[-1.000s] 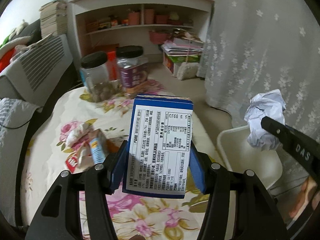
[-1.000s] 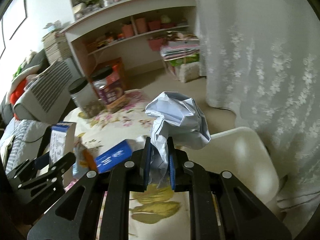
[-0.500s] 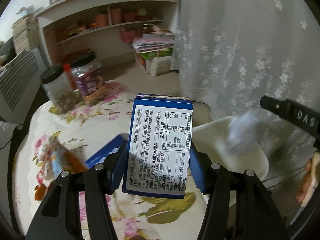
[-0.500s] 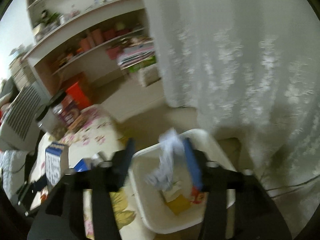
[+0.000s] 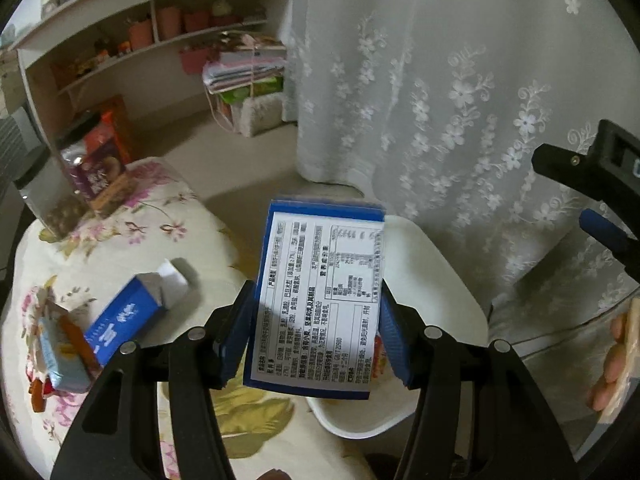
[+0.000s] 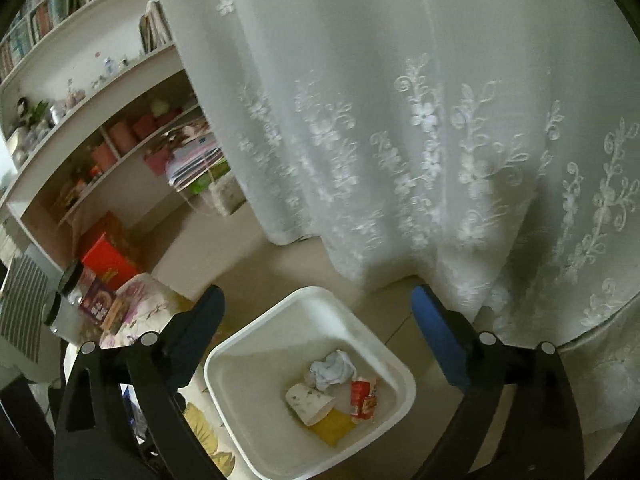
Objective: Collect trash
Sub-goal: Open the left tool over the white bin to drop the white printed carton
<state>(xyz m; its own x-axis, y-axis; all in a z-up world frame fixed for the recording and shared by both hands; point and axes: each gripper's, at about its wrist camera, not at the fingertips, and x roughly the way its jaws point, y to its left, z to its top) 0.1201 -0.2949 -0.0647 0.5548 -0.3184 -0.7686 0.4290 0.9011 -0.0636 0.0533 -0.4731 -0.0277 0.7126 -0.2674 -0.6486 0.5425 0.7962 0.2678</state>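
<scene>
My left gripper is shut on a blue and white carton and holds it upright over the near edge of the white trash bin. My right gripper is open and empty above the bin. Inside the bin lie a crumpled white paper ball, a paper cup, a red wrapper and a yellow scrap. On the floral table lie a blue box and small snack packets.
Two dark-lidded jars stand at the table's far edge. A white lace curtain hangs right behind the bin. A shelf unit and a stack of papers are farther back. The right gripper's side shows at right.
My right gripper opened over the bin and the crumpled paper fell into it. My left gripper carried the carton right, from above the table to the bin's edge.
</scene>
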